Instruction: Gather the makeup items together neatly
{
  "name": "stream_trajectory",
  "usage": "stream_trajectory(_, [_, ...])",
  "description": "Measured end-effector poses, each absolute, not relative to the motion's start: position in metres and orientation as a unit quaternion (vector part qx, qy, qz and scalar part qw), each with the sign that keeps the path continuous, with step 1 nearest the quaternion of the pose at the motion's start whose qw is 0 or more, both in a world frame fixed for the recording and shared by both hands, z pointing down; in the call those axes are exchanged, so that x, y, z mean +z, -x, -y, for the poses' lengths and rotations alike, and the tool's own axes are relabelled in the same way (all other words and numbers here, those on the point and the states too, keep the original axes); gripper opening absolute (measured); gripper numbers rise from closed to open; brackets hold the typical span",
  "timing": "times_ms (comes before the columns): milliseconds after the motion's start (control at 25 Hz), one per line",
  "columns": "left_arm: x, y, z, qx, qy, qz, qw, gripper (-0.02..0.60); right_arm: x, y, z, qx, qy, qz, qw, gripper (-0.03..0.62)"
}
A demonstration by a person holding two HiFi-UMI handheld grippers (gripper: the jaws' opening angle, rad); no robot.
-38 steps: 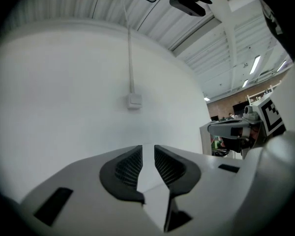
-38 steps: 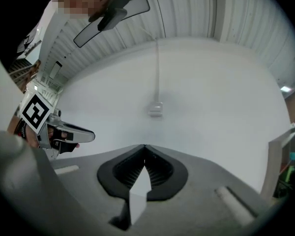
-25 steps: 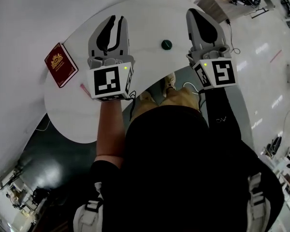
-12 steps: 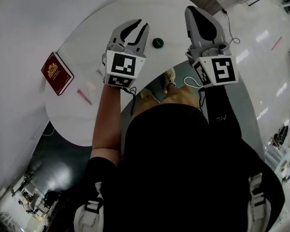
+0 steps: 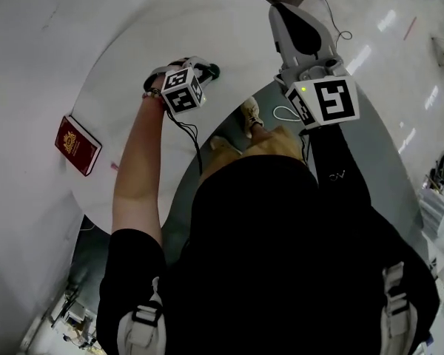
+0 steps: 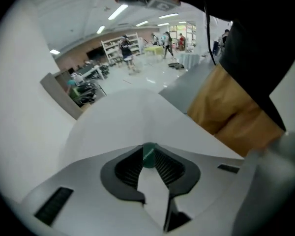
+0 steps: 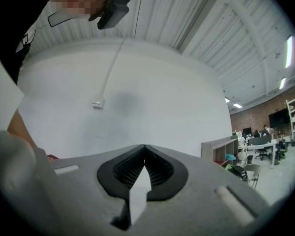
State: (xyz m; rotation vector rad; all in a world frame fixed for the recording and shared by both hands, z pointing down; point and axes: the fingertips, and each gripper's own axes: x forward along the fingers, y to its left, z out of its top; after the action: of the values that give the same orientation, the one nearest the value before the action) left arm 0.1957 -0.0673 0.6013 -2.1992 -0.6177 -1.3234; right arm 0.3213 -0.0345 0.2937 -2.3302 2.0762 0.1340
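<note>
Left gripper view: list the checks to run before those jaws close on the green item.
1. Green item centred at the left gripper tips: ok.
2. Jaws apart, with the item between the tips: ok.
3. Pads touching the item: cannot tell.
4. Right gripper shut, empty and apart from the item: ok.
5. Red booklet well away from the grasp: ok.
</note>
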Motion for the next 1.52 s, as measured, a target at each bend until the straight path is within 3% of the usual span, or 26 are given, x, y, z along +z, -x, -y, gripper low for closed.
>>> stream_trajectory(320, [0.653, -0.193, 0.063, -0.549, 0.722, 0.315, 0.278, 0.067, 0.309, -0.358, 0.025, 0.024, 0.763, -0.645, 0.005, 0.005])
stream_trajectory(520, [0.653, -0.195, 0.061, -0.56, 0.734, 0.306, 0.233, 0.013, 0.316, -0.36, 0.034, 0.019, 0.756, -0.654, 0.003, 0.005])
stream_trajectory(680, [0.638, -0.195, 0.07, -0.543, 0.773, 0.246, 0.215, 0.008, 0.313, -0.349, 0.044, 0.03, 0.744, -0.667, 0.0, 0.005])
stream_trajectory(1040, [0.481, -0.22, 0.106, -0.353, 0.924, 0.003, 0.145, 0.008, 0.296, -0.308, 0.066, 0.053, 0.71, -0.702, 0.009, 0.005])
stream_trajectory(1280, [0.375, -0.201, 0.111, -0.204, 0.964, -0.154, 0.075, 0.008, 0.275, -0.278, 0.074, 0.085, 0.688, -0.721, 0.004, 0.005])
stream_trajectory(1520, [0.349, -0.172, 0.115, -0.147, 0.96, -0.235, 0.023, 0.008, 0.267, -0.26, 0.083, 0.092, 0.672, -0.735, -0.007, 0.005])
